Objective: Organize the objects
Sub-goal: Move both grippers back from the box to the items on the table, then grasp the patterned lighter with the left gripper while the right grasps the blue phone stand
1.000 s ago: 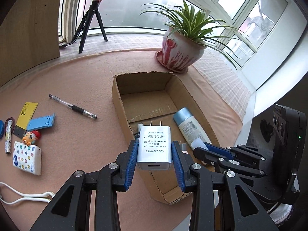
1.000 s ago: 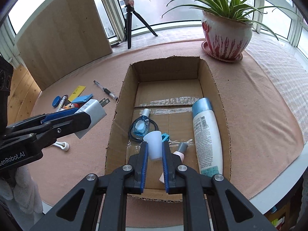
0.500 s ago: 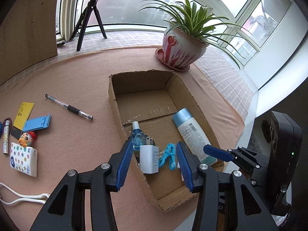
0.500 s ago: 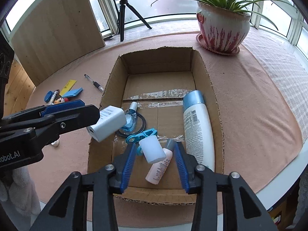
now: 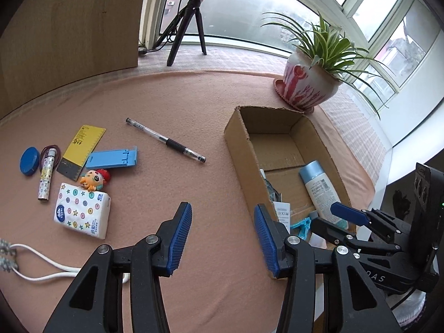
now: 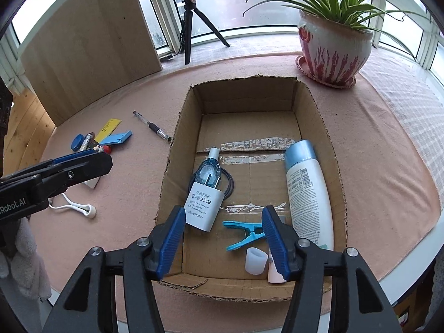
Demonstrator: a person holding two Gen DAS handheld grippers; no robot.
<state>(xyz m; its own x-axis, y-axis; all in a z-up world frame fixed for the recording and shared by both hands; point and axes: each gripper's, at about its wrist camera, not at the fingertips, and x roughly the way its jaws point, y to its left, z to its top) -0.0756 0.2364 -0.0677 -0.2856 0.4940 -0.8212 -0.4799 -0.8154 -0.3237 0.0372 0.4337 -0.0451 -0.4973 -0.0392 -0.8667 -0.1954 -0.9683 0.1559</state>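
The open cardboard box (image 6: 177, 149) holds a white AC adapter (image 6: 204, 208) leaning on a small blue bottle (image 6: 208, 170). It also holds a large white bottle (image 6: 308, 191), a blue clothespin (image 6: 244, 234) and a small white-capped bottle (image 6: 255, 260). My right gripper (image 6: 224, 213) hangs open over the box's near end, its pads touching nothing. My left gripper (image 5: 222, 208) is open and empty above the pink cloth, left of the box (image 5: 241, 149). A pen (image 5: 166, 140), a tissue pack (image 5: 83, 211), a toy (image 5: 94, 179), a blue stand (image 5: 112, 159) and a yellow ruler (image 5: 83, 147) lie loose further left.
A potted plant (image 6: 333, 47) stands behind the box and a tripod (image 6: 191, 27) at the window. A wooden board (image 5: 69, 27) leans at the back left. A white cable (image 5: 41, 263), a patterned tube (image 5: 46, 174) and a blue lid (image 5: 29, 161) lie near the cloth's left side.
My left gripper opened, let the white adapter drop into the box and swung left over the cloth. My right gripper opened and released the small white-capped bottle, which now lies in the box.
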